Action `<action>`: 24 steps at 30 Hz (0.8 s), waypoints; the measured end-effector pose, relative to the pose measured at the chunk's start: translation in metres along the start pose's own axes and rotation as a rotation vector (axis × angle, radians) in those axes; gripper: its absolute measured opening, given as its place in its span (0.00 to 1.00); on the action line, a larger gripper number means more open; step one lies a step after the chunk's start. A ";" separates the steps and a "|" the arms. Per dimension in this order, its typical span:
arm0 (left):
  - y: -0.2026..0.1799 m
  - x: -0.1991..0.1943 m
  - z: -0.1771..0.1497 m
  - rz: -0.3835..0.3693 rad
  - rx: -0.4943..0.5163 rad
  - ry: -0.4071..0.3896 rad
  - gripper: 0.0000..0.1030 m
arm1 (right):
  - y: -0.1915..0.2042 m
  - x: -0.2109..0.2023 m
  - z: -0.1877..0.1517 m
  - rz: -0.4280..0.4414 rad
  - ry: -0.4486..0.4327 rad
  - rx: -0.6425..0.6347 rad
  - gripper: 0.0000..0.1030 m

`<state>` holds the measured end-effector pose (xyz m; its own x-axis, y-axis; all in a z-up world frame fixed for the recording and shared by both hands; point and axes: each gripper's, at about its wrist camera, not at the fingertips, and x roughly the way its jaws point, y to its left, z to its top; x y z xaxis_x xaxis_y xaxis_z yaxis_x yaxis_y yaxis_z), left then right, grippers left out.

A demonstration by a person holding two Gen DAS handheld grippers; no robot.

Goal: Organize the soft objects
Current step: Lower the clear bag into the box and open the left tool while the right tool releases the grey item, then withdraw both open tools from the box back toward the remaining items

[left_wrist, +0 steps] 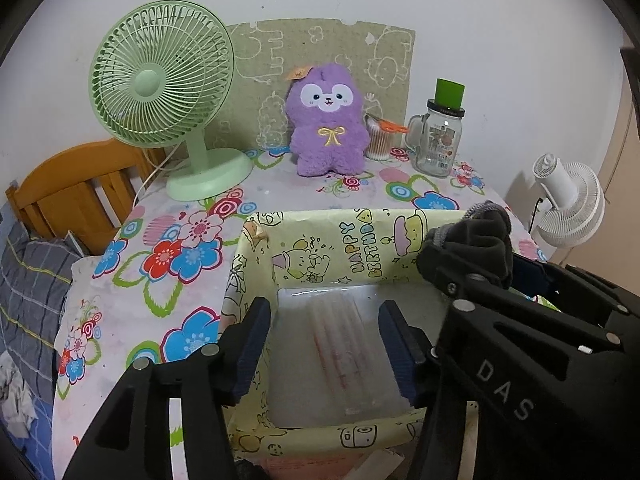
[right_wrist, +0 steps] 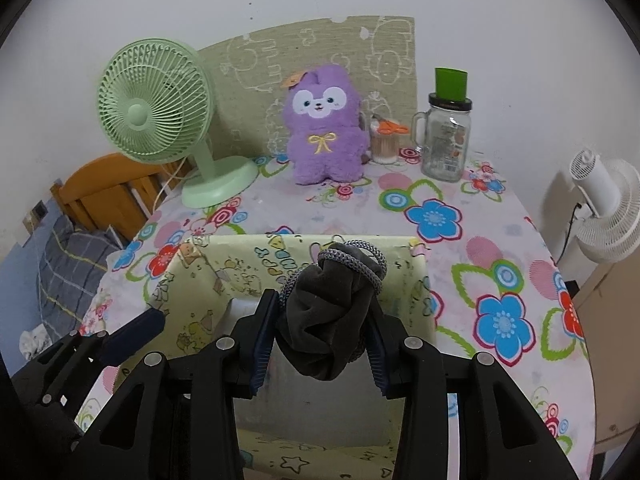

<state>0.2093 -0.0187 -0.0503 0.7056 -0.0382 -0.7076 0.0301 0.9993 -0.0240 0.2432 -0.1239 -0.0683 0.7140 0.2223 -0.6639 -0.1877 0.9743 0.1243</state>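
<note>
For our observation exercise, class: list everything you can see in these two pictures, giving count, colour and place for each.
Plush toy: one, purple, back of table.
Desk fan: one, green, back left of table.
Glass jar: one, clear with green lid, back right.
Cotton swab tub: one, clear, between plush and jar.
Box: one, yellow birthday paper, front of table.
Tablecloth: one, floral.
Floor fan: one, white, right of table.
Bed: one, wooden headboard, left.
Rolled socks: one bundle, dark grey, above box.
Left gripper: black, open over box.
Right gripper: black, fingers clamping socks.
</note>
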 end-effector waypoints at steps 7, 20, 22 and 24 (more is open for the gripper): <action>0.001 -0.004 0.000 0.005 -0.003 -0.007 0.66 | 0.005 -0.011 0.001 -0.016 -0.041 -0.018 0.72; 0.003 -0.029 -0.001 0.001 -0.024 -0.054 0.77 | 0.014 -0.041 -0.003 -0.033 -0.085 -0.044 0.87; 0.003 -0.034 -0.002 0.003 -0.032 -0.064 0.80 | 0.014 -0.046 -0.003 -0.035 -0.094 -0.044 0.89; 0.002 -0.039 -0.003 0.001 -0.030 -0.073 0.84 | 0.014 -0.051 -0.004 -0.041 -0.102 -0.044 0.91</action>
<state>0.1797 -0.0147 -0.0254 0.7557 -0.0367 -0.6539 0.0092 0.9989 -0.0455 0.2012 -0.1214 -0.0361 0.7860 0.1874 -0.5891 -0.1853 0.9806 0.0647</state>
